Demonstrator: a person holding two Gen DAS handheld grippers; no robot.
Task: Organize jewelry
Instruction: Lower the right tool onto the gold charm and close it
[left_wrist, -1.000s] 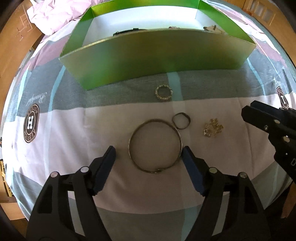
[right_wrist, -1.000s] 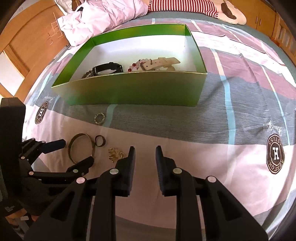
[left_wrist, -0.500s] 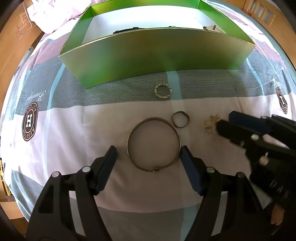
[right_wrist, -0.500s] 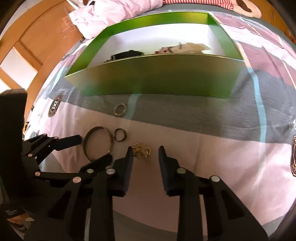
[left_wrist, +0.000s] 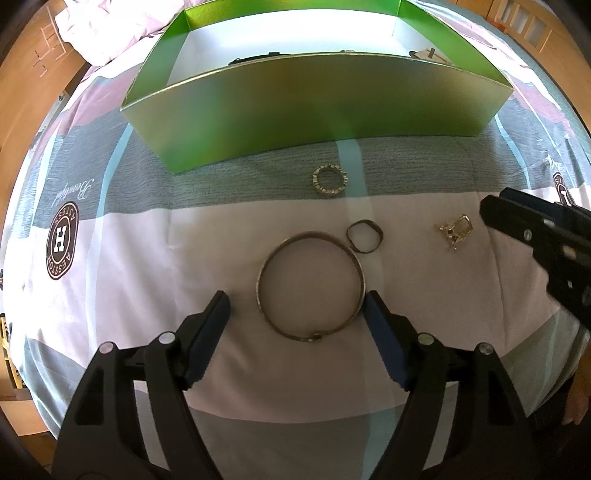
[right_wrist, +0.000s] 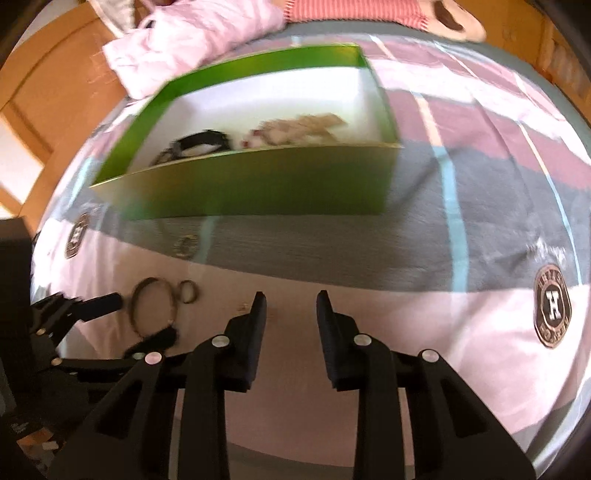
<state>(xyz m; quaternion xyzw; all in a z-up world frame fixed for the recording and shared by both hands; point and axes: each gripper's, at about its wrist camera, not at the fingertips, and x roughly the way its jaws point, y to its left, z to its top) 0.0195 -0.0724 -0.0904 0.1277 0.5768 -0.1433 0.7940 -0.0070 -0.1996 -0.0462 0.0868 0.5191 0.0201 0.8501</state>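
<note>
Left wrist view is showing the left hand-held gripper (left_wrist: 297, 308) hanging spread wide over the bed (left_wrist: 155, 266), its blue fingers flanking the large bangle (left_wrist: 311, 285) without gripping it. 4 pieces are lying loose on the bedspread: the bangle, a dark ring (left_wrist: 365, 236) touching its rim, a studded ring (left_wrist: 328, 180) nearer the green box (left_wrist: 317, 107), and a gold tangle (left_wrist: 456, 228) just beside the right hand-held gripper (right_wrist: 291, 308), which is standing parted and empty. Several pieces, among them a black strap (right_wrist: 199, 142) and pale beaded items (right_wrist: 295, 129), are already sitting in the box, so sorting appears partly done. Right wrist view is blurring, its near finger is covering most of the gold tangle, and the box wall is hiding most of the contents in the left view.
</note>
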